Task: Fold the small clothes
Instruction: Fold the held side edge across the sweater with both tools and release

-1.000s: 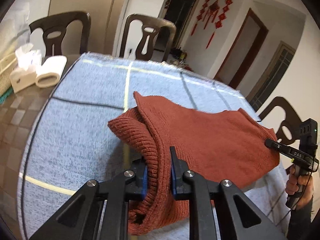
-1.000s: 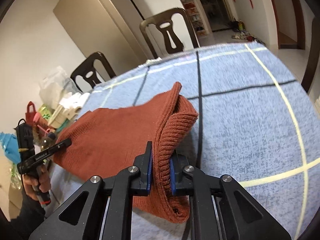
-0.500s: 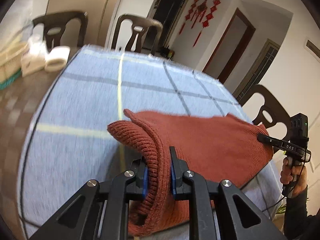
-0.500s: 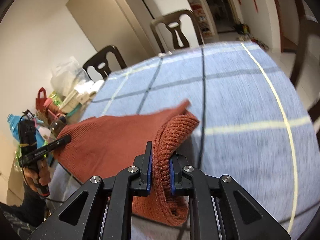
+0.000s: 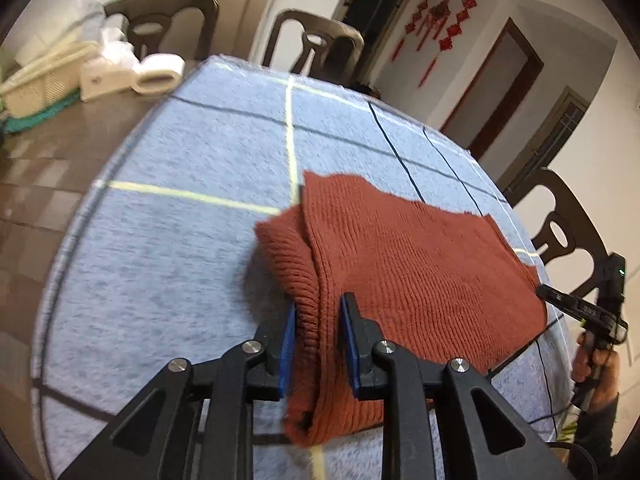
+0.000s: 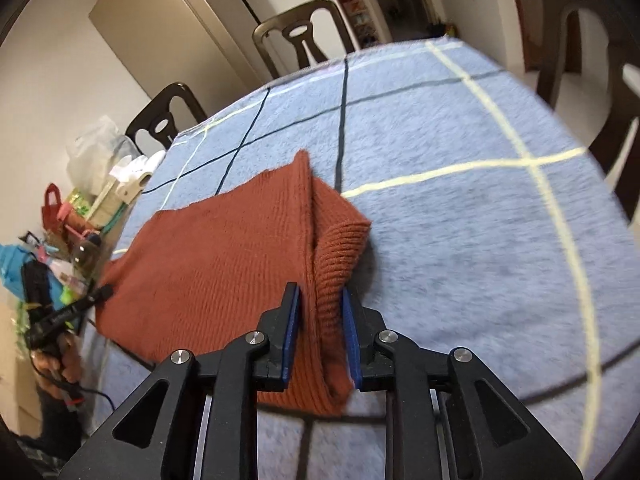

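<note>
A rust-red knitted garment (image 5: 404,264) lies stretched over the blue checked cloth (image 5: 180,240) on the table. My left gripper (image 5: 318,320) is shut on its ribbed left end. My right gripper (image 6: 320,312) is shut on its ribbed right end (image 6: 332,264). The garment (image 6: 224,248) sags between the two grippers, with a pointed fold rising at its far edge. Each gripper shows at the far end of the garment in the other's view: the right one (image 5: 576,308) and the left one (image 6: 68,312).
Dark wooden chairs (image 5: 316,44) stand around the table. Tissue packs, a paper roll (image 5: 158,72) and a basket sit on the bare tabletop at the left. Bags and bright clutter (image 6: 68,208) lie at the table's left end in the right wrist view.
Both grippers have carried the garment forward and down over the cloth. Their jaws stand slightly wider around the ribbed ends than before.
</note>
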`<move>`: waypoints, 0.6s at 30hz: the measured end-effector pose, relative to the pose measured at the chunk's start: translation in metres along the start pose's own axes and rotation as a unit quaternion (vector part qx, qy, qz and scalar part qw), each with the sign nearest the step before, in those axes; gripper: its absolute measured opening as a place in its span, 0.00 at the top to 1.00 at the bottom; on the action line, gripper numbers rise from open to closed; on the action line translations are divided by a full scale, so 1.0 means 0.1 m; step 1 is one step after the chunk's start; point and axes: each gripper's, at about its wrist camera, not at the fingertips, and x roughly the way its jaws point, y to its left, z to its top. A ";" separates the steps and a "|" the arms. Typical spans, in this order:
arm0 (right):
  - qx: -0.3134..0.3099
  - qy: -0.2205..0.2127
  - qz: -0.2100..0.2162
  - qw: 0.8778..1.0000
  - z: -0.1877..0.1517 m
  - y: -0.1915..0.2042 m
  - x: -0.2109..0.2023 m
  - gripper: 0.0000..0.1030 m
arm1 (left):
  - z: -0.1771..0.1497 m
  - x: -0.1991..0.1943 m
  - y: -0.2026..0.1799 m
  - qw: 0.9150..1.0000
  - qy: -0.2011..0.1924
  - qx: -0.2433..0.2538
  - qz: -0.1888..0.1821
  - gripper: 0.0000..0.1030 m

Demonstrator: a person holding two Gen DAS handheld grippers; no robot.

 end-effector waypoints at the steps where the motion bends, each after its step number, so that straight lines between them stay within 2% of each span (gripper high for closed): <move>1: -0.012 -0.010 -0.014 1.000 -0.01 0.05 -0.08 0.79 | 0.02 -0.05 -0.02 1.000 -0.009 0.006 0.008 0.77; 3: -0.033 -0.025 -0.031 0.999 -0.01 0.14 -0.17 0.79 | 0.07 -0.12 -0.08 0.999 -0.025 0.018 0.015 0.77; 6: -0.057 -0.041 -0.027 0.997 0.02 0.30 -0.18 0.79 | 0.15 -0.09 -0.19 0.999 -0.034 0.029 -0.001 0.76; 11: -0.073 -0.029 -0.027 0.997 0.05 0.38 0.14 0.79 | 0.13 0.25 -0.28 0.999 -0.004 0.041 -0.006 0.76; 13: -0.070 -0.013 -0.054 0.996 0.02 0.29 0.30 0.79 | 0.07 0.39 -0.25 0.999 0.013 0.040 0.004 0.77; 18: -0.056 -0.019 -0.058 0.997 -0.01 0.19 0.20 0.79 | 0.04 0.28 -0.27 0.999 0.008 0.048 0.007 0.76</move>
